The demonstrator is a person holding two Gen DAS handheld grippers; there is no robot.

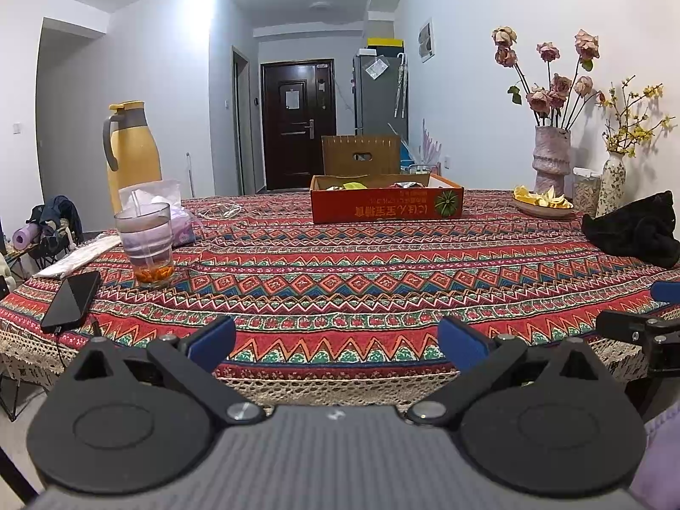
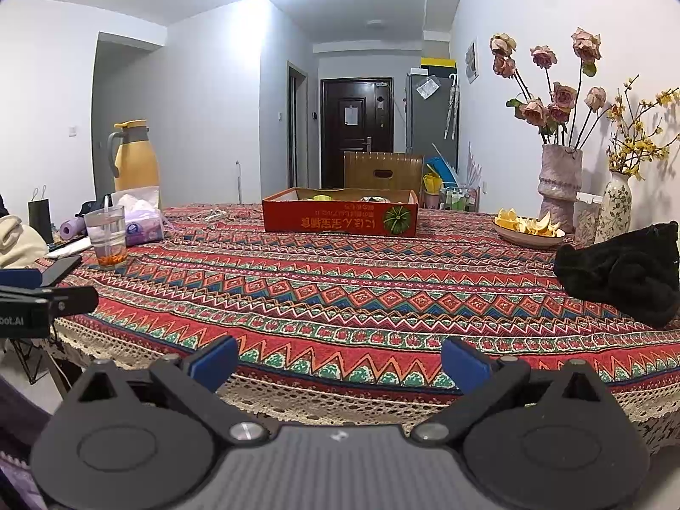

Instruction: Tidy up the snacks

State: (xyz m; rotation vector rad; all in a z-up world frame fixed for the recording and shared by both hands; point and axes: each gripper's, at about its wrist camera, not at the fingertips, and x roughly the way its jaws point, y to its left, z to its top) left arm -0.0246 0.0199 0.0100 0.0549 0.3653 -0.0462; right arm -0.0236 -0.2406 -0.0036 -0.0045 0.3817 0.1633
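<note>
Apparently we have little left to gather: our left gripper [image 1: 335,342] and right gripper [image 2: 340,361] hang released and empty at the near table edge, while the snacks [image 1: 355,185] lie in the red box [image 2: 340,216] far across the tablecloth [image 2: 340,289].

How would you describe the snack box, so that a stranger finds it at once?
Look at the table with the patterned red tablecloth. Near its far edge, in front of a wooden chair back, lies a shallow cardboard snack box. Its orange-red side carries a green melon picture and upside-down writing, unlike anything nearby.
</note>
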